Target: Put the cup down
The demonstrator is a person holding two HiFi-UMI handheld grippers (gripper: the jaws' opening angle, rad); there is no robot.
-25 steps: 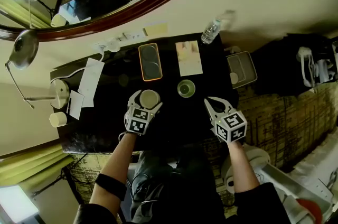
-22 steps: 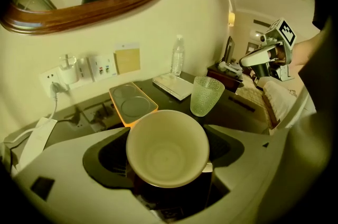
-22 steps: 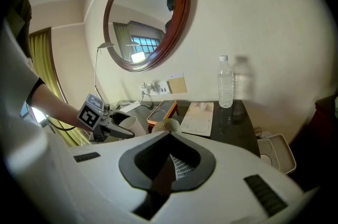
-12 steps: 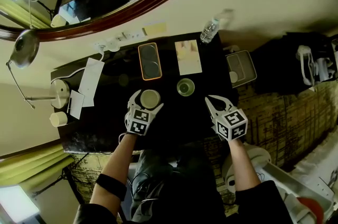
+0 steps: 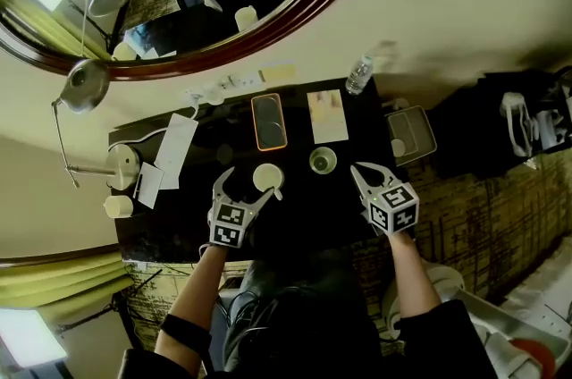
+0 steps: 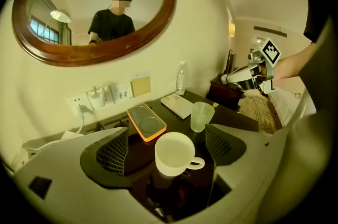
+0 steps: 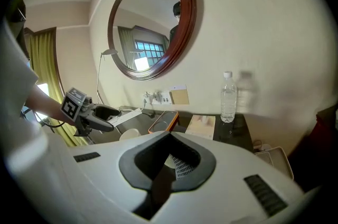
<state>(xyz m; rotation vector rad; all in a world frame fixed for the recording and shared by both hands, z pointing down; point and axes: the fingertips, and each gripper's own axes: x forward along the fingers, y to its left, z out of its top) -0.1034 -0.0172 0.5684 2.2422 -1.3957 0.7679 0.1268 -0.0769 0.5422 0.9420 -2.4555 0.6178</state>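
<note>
**Cup down and let go**

At left, left gripper [image 5: 247, 187] spread wide, just opened further and drawn back from the white cup [image 6: 174, 153], now upright on the dark table [image 5: 299, 212]. Placing looks done. Gaps beside both pads plain only in left gripper view. At right, right gripper [image 5: 357, 172] clenched, empty.

My cup [image 6: 173, 151] is plain white, the table [image 5: 308, 200] glossy black, the tray [image 6: 147, 123] orange-rimmed, the glass [image 6: 200, 117] pale green and dimpled. My right gripper [image 5: 357, 172] is white with black-and-white square markers.
</note>
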